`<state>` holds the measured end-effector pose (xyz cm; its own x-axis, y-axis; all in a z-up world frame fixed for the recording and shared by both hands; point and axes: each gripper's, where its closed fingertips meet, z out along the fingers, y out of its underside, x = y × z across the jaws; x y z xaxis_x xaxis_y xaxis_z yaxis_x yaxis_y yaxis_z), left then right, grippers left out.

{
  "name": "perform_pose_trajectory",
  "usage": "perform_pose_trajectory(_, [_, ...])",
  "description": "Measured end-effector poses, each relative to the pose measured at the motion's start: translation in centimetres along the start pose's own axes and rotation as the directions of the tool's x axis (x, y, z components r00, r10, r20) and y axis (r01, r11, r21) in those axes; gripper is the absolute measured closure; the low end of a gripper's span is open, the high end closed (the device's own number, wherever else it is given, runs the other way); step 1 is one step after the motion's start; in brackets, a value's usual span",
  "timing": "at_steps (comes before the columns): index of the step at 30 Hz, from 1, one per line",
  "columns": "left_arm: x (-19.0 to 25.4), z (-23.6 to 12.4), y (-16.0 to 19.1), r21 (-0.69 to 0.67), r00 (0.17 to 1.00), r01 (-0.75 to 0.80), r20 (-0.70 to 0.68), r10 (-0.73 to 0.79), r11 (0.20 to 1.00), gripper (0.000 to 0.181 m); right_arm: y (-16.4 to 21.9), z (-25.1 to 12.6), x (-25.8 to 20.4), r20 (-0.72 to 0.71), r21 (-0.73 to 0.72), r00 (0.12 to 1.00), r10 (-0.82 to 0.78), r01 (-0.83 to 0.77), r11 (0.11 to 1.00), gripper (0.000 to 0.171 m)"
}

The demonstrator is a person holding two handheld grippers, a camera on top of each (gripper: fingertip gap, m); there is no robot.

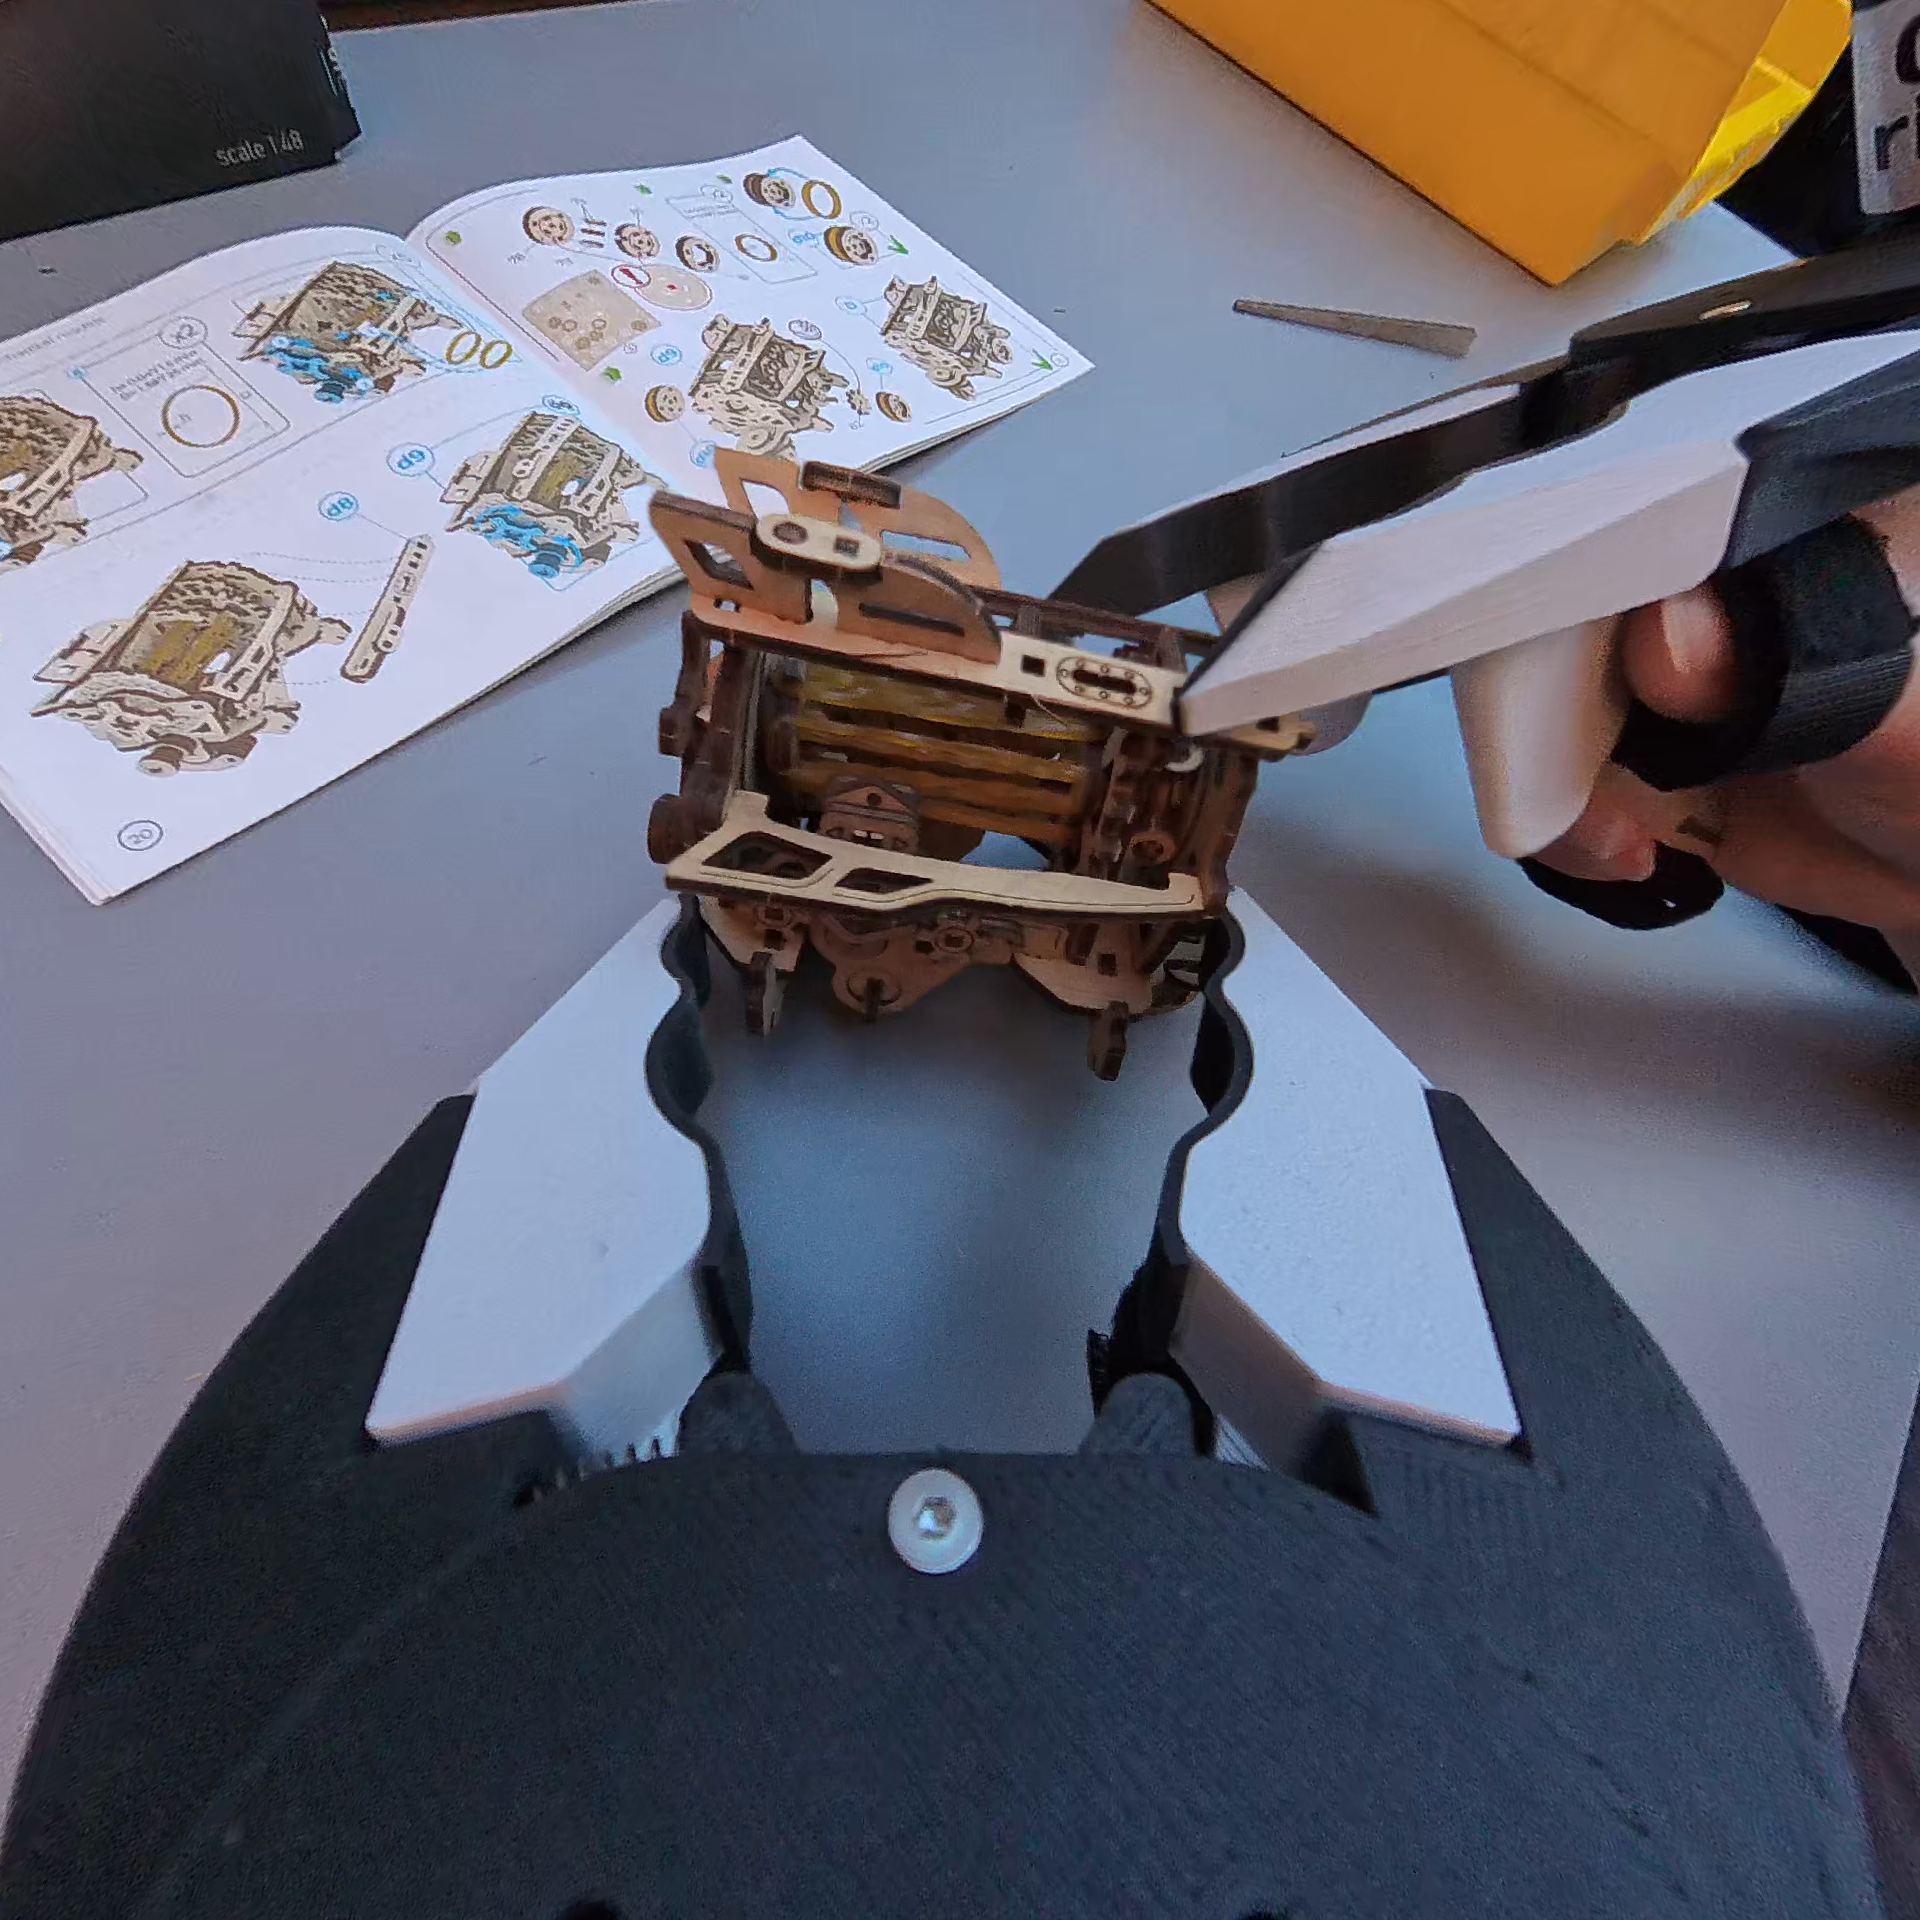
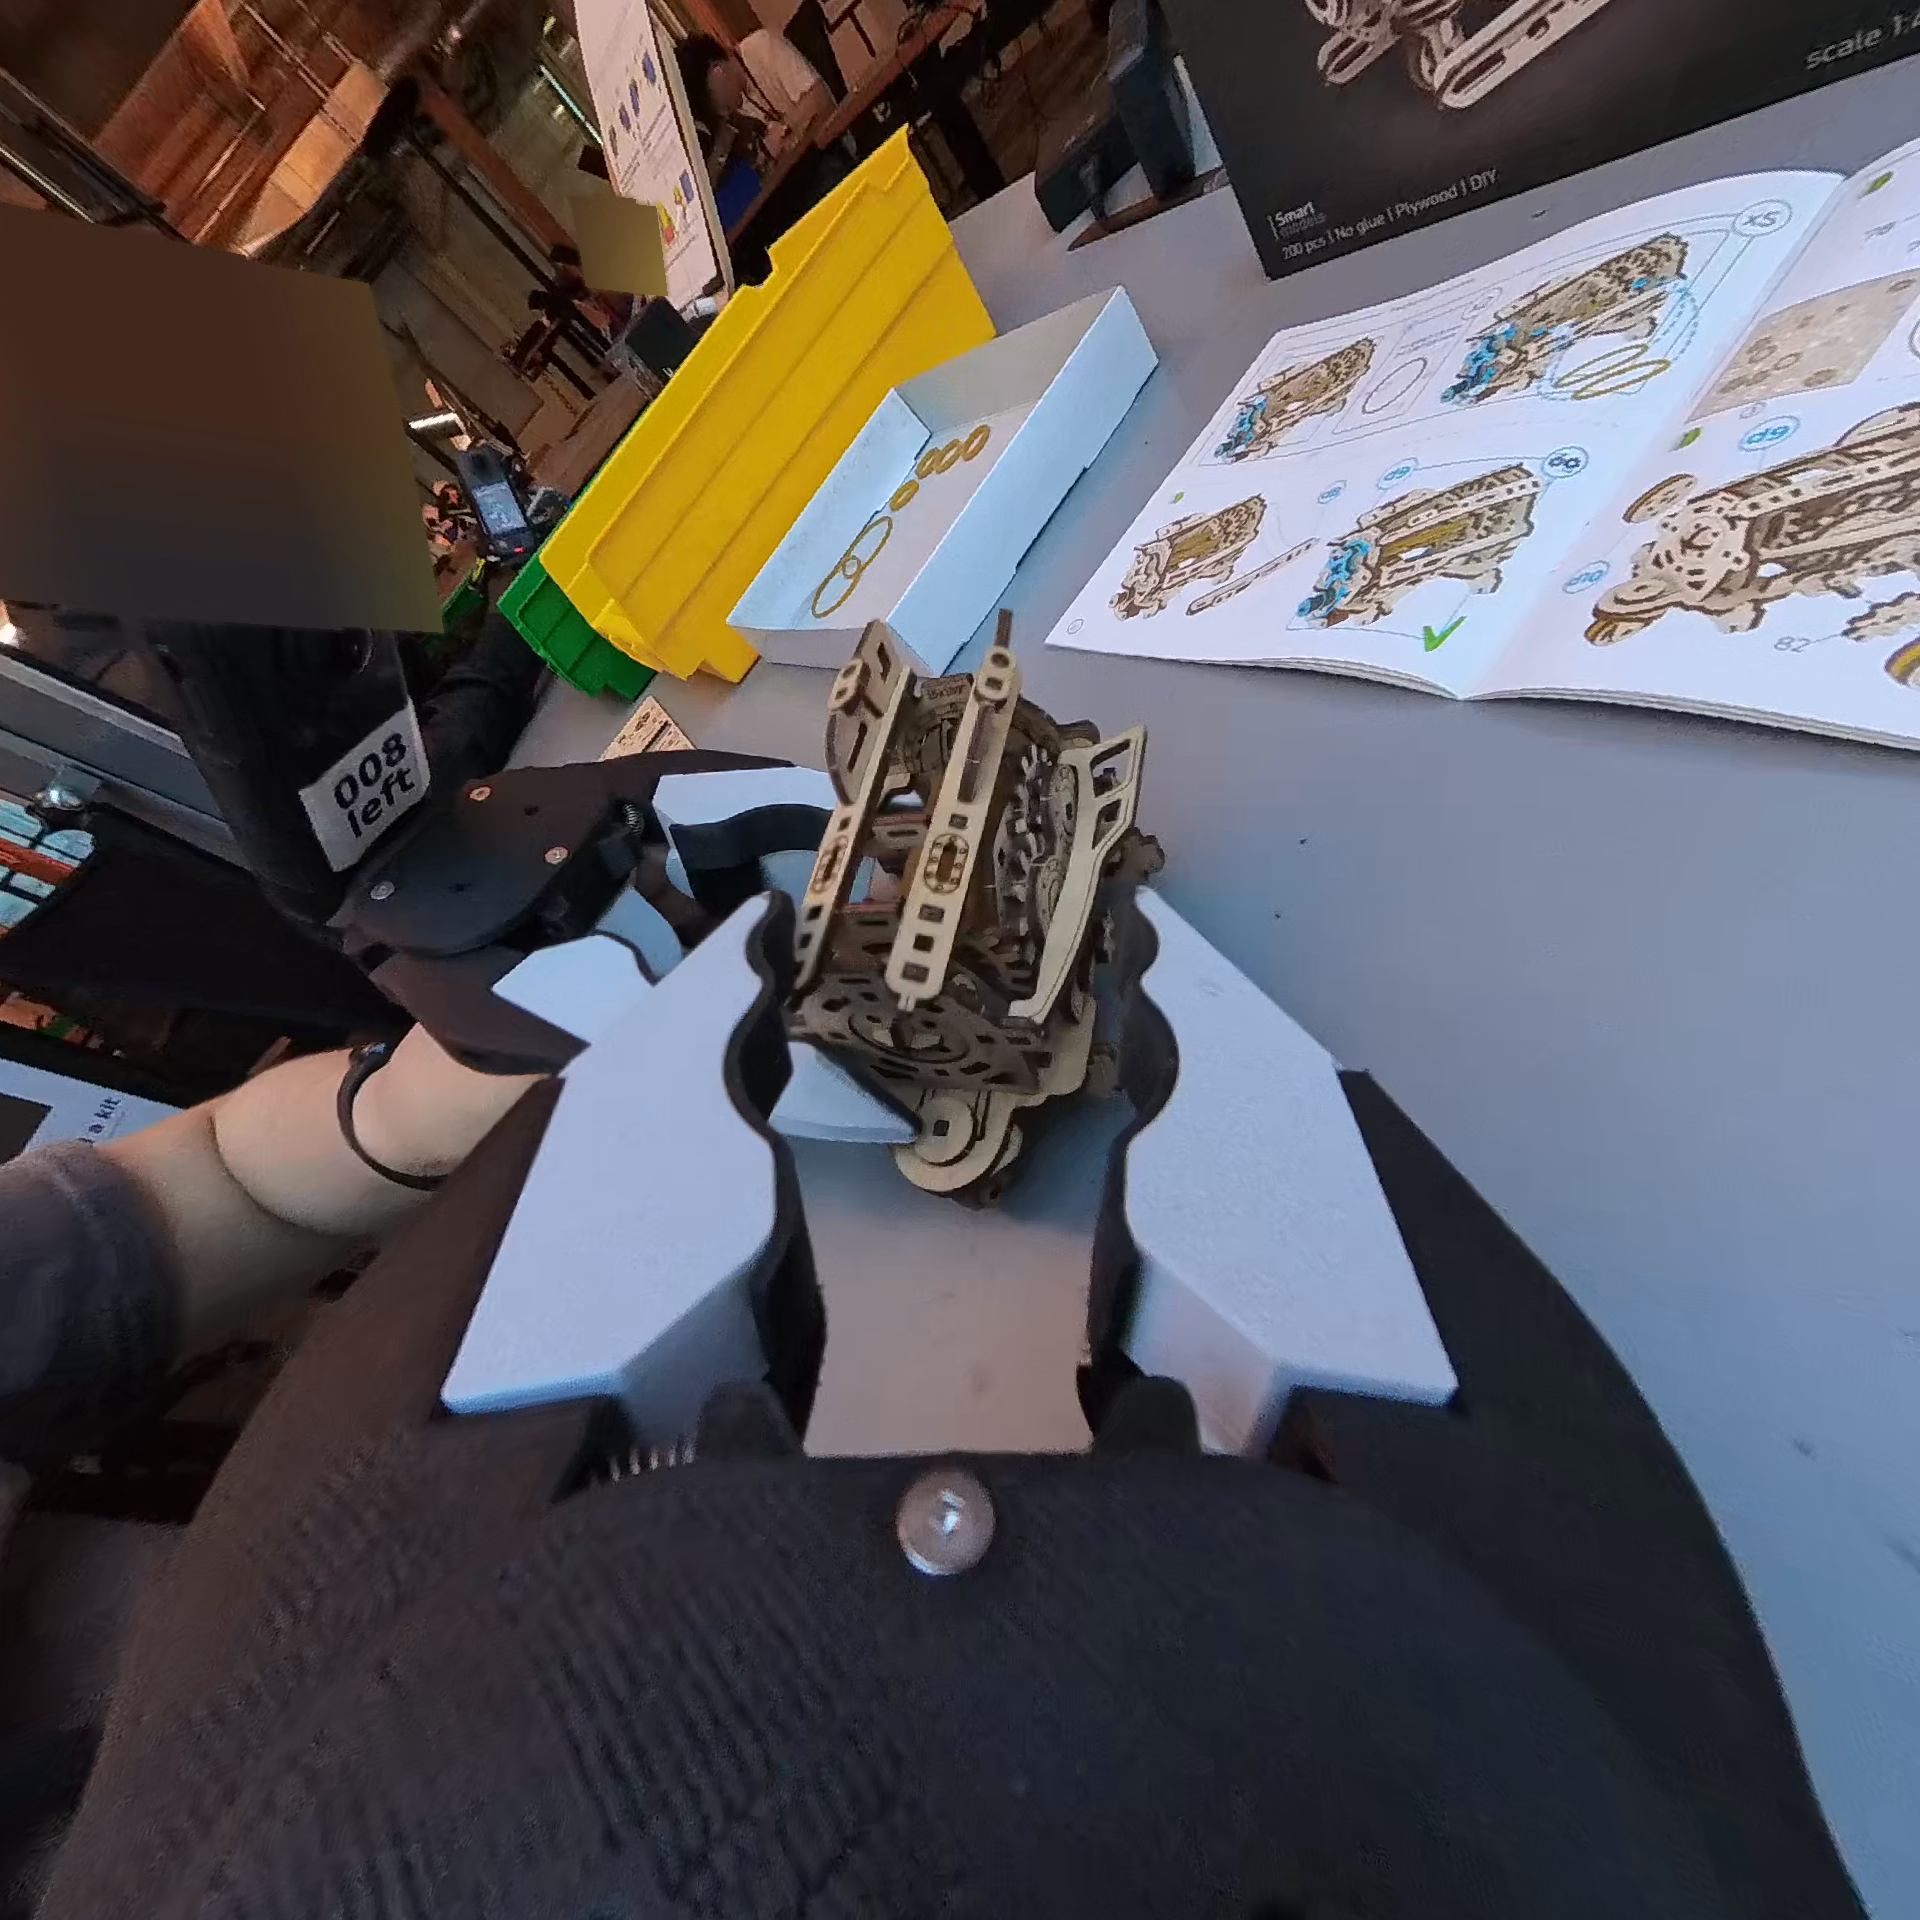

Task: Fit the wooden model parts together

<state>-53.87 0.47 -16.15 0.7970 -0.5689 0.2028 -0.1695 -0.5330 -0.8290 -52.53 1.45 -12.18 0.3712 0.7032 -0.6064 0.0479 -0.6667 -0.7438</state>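
Observation:
A partly built wooden model, a boxy frame with gears and a yellow band coil inside, hangs just above the grey table. My left gripper is shut on its lower frame, a finger on each side. My right gripper comes in from the right and pinches the model's right end near the top rail. In the right wrist view the model stands on end between my right gripper's two fingers. One of the left gripper's fingers passes under the model.
An open instruction booklet lies behind the model, also seen at the right. A yellow bin, a green bin and a white tray holding yellow rings stand beyond. A black kit box and a thin stick lie on the table. Left tips and right tips are each some 30 cm from the thin stick.

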Motion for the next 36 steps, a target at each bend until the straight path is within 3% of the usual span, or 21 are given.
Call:
perform_pose_trajectory(10, [0.1, -2.9, -2.8, 0.11, 0.974, 0.134, -0.196, -0.111, 0.985, 0.088, -0.3, -0.3, 0.1, 0.023, -0.071, 0.997, -0.069, 0.07, 0.995, 0.117])
perform_pose_trajectory(13, [-1.0, -3.4, -4.3, 0.118, 0.963, 0.078, -0.266, -0.044, 0.99, 0.085, -0.3, -0.1, 0.0, 0.018, -0.092, 0.996, -0.09, 0.091, 0.992, 0.116])
perform_pose_trajectory(16, [-1.6, -3.1, -4.5, 0.073, 0.911, 0.055, -0.412, -0.02, 0.996, 0.081, -0.3, -0.1, 0.0, 0.007, -0.118, 0.994, -0.11, 0.11, 0.987, 0.115])
perform_pose_trajectory(20, [-1.1, -2.7, -3.9, -0.017, 0.824, 0.107, -0.559, -0.098, 0.994, 0.087, -1.3, -0.4, -0.5, -0.027, -0.115, 0.985, -0.172, 0.168, 0.979, 0.11])
perform_pose_trajectory(27, [0.5, -2.5, -3.1, 0.003, 0.845, -0.023, -0.535, 0.021, 1.0, 0.087, -1.6, 0.1, 0.8, -0.157, -0.197, 0.946, -0.285, 0.252, 0.947, 0.104])
perform_pose_trajectory(31, [0.9, -2.6, -3.1, -0.015, 0.846, 0.017, -0.533, -0.022, 1.0, 0.087, -1.6, 0.6, 0.7, -0.141, -0.254, 0.953, -0.267, 0.226, 0.94, 0.102])
perform_pose_trajectory(36, [2.5, -3.0, -2.3, -0.057, 0.836, 0.064, -0.541, -0.084, 0.996, 0.092, -0.8, 0.7, 0.8, -0.154, -0.39, 0.919, -0.364, 0.282, 0.877, 0.103])
